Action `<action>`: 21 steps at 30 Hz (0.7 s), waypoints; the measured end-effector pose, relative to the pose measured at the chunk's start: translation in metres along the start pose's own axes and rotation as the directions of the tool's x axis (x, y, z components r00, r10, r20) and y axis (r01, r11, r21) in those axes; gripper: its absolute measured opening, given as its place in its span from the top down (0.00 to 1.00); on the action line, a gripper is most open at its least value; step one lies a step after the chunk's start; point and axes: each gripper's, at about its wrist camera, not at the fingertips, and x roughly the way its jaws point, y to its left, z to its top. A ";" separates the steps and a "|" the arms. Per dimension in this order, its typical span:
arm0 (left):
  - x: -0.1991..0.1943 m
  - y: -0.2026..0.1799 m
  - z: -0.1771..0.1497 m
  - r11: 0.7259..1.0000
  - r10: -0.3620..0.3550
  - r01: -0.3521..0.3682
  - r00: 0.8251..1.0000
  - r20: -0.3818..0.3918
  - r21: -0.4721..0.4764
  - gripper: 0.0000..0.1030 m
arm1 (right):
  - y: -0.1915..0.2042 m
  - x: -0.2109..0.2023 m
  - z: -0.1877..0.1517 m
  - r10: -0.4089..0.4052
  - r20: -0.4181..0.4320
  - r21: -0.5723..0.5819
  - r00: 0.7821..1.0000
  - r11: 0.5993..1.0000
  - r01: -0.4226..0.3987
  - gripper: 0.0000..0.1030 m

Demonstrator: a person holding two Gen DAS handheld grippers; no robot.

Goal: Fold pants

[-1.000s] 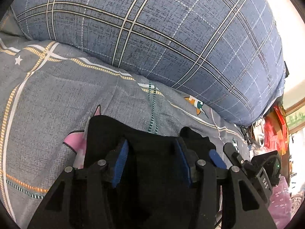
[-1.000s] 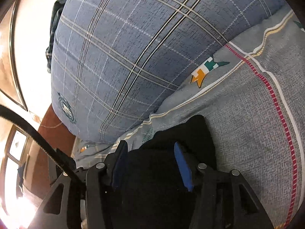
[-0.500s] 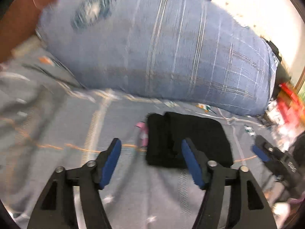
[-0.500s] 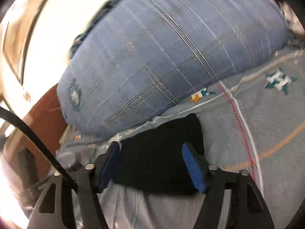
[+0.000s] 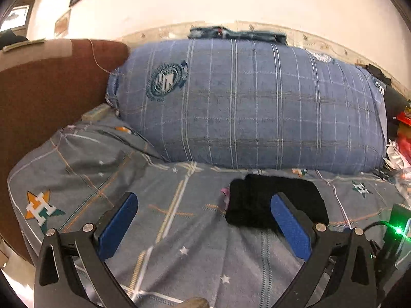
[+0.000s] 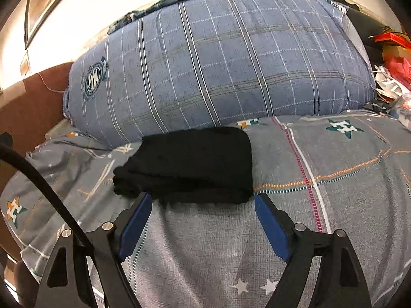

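The black pants (image 6: 190, 164) lie folded into a compact rectangle on the grey patterned bedsheet (image 6: 334, 154), just in front of a big blue plaid pillow (image 6: 218, 64). In the left wrist view the pants (image 5: 269, 202) sit right of centre. My left gripper (image 5: 203, 205) is open and empty, above the sheet, back from the pants and to their left. My right gripper (image 6: 203, 205) is open and empty, its blue pads (image 6: 269, 225) just short of the near edge of the pants.
A brown headboard (image 5: 46, 97) stands at the left. Dark clothes (image 5: 236, 32) lie on top of the pillow. Red bags and clutter (image 6: 393, 64) pile up at the right. A device with a green light (image 5: 398, 228) is at the lower right.
Both grippers have pulled back and up from the pants and opened wider. The folded pants stay flat on the sheet, now in front of the fingers.
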 end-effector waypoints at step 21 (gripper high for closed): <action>0.021 -0.032 -0.031 0.993 0.031 -0.014 0.990 -0.135 0.120 0.00 | 0.008 0.004 -0.004 0.036 -0.018 -0.019 0.999 0.999 -0.036 0.12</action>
